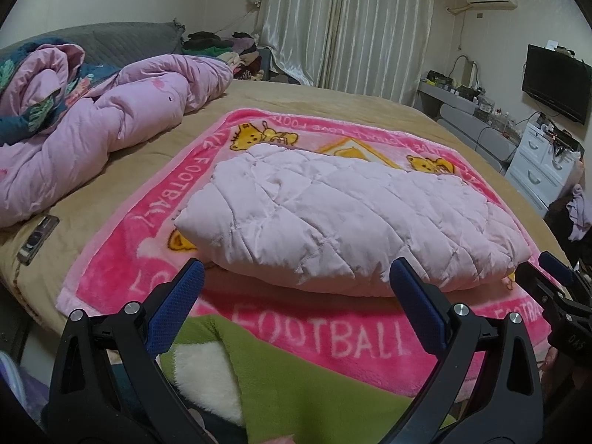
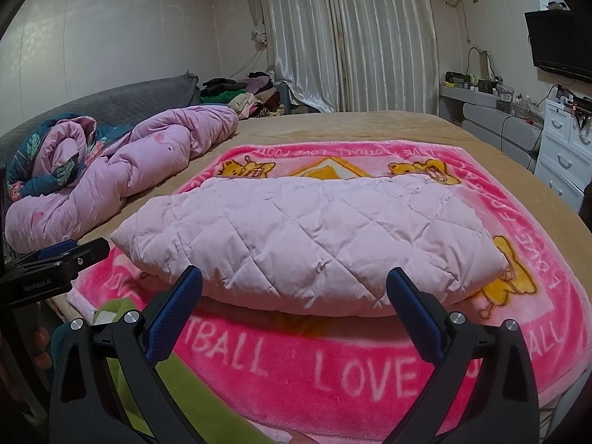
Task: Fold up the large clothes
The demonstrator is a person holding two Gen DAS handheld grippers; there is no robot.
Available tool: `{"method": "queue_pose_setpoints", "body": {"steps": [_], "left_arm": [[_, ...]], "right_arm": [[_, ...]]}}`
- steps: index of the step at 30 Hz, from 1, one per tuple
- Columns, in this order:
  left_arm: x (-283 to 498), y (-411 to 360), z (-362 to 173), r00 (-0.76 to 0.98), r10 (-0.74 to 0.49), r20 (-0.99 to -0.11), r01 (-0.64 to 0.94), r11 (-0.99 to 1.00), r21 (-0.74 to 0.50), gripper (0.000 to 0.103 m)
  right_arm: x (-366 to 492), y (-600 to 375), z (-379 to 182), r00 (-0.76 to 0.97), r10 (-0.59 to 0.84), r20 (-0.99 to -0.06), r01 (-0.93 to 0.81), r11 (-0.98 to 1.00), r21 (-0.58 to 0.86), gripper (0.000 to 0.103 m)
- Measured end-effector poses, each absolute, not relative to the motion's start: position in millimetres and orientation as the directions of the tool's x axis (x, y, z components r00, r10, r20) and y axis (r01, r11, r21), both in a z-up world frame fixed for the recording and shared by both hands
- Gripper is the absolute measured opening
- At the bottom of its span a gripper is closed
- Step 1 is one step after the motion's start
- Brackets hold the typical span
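Observation:
A pale pink quilted garment lies folded into a thick rectangular bundle on a bright pink "LOVE FOOTBALL" blanket spread over the bed. My left gripper is open, its blue-padded fingers spread wide just before the bundle's near edge and holding nothing. My right gripper is also open and empty at that same near edge, further right. In each view the other gripper shows at the side: the right gripper, the left gripper.
A crumpled pink duvet fills the bed's left side. A dark flat device lies near the left edge. A green-and-white fleece lies under my fingers. Piled clothes sit behind; white drawers stand at the right.

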State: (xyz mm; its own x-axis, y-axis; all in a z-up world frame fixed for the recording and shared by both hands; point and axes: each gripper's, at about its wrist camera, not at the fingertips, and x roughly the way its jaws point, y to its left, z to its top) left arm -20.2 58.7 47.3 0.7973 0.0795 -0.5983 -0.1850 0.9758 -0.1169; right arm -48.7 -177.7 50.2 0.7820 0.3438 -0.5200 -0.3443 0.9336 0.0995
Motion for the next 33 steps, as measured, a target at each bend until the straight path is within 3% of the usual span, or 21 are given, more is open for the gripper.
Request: {"method": "queue_pose_setpoints", "body": {"steps": [33], "left_arm": [[-20.6,59.0,46.4,0.796,0.084,-0.599,-0.185,0.977,-0.110,0.094]], "right_arm": [[-46.6,-176.0,54.5,0.784,0.337,-0.522,-0.337,0.936,0.099,0.099]]}}
